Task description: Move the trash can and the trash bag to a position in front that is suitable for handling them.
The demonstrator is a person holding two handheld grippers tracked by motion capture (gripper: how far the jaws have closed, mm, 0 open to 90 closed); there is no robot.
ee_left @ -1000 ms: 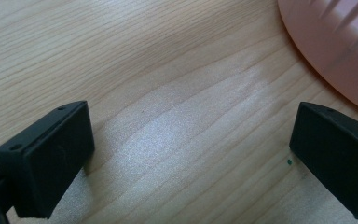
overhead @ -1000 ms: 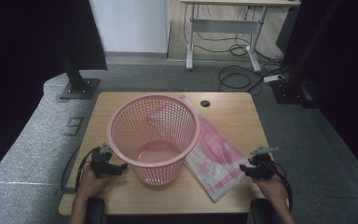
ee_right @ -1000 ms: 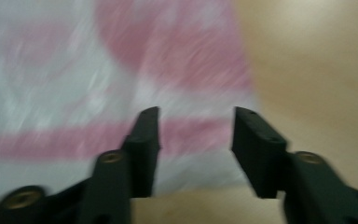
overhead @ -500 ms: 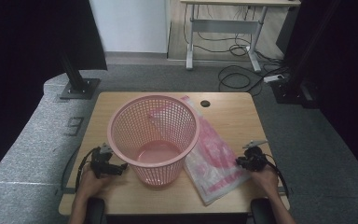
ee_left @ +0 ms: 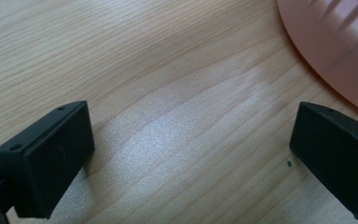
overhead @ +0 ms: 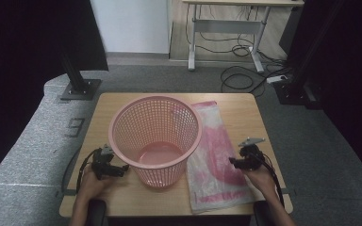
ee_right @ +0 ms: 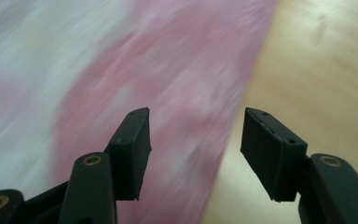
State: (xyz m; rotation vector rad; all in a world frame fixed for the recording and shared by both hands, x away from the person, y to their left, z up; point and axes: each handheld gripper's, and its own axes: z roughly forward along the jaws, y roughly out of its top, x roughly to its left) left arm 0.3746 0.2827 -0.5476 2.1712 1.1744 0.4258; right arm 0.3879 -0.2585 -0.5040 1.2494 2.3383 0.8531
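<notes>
Wooden counter (overhead: pixel 226 101): right tongs (overhead: pixel 234 162), just reopened and empty, hover at the plastic bag's (overhead: pixel 214 141) three-o'clock edge; closing high risks missing the flat film. Left tongs (overhead: pixel 119 169) stand apart, empty, beside the pink basket (overhead: pixel 155 136).

Looking down and forward from above the near edge over the whole tabletop (overhead: pixel 226 101), while riding low and close on each tool, left over bare wood beside the basket (ee_left: pixel 335 51), right over the bag (ee_right: pixel 135 60) edge, all shared.
</notes>
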